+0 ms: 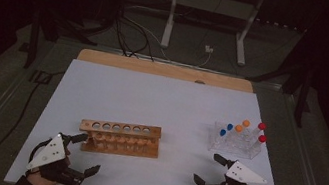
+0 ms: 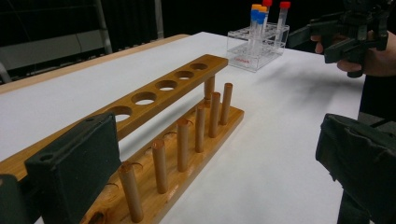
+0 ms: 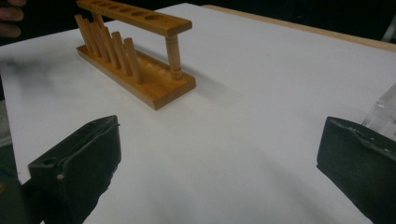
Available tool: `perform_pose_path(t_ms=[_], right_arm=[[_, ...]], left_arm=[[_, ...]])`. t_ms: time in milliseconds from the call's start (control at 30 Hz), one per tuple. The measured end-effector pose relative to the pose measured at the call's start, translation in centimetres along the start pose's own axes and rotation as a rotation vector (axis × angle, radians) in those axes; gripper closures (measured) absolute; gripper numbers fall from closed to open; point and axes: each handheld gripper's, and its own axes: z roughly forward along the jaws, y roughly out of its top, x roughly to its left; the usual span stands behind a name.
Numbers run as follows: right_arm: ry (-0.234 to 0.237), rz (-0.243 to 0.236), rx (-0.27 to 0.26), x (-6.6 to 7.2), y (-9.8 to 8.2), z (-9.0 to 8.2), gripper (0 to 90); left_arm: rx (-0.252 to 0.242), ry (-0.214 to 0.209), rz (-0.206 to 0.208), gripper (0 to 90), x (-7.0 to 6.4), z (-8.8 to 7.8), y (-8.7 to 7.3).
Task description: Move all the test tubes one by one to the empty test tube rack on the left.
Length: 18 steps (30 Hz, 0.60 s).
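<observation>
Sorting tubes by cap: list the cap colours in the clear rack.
Blue, orange and red caps, clearest in the high view.

The high view looks down the table; both gripper views sit low, sharing the wooden rack.

— What's out on the white tabletop?

— A wooden rack near the front, empty: six round holes along its top bar, a row of pegs on its base. Off to the right stands a clear plastic rack, well apart from it.

— Anything in that one?

— Capped tubes, upright: two blue, two orange, two red.
</observation>
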Motion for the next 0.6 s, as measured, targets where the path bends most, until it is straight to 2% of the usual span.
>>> perform_pose_path(t_ms=[233, 333, 433, 600], right_arm=[[0.008, -0.021, 0.020, 0.31, 0.06, 0.09, 0.0], [0.020, -0.011, 0.033, 0.29, 0.08, 0.18, 0.0], [0.049, 0.025, 0.059, 0.33, 0.28, 0.26, 0.0], [0.038, 0.020, 0.086, 0.61, 1.00, -0.08, 0.0]], left_arm=[[-0.007, -0.004, 0.008, 0.5, 0.01, 0.09, -0.06], [0.000, -0.001, 0.007, 0.5, 0.05, 0.14, -0.10], [0.003, 0.004, 0.009, 0.5, 0.03, 0.04, -0.13], [0.004, 0.004, 0.009, 0.5, 0.01, 0.02, -0.18]])
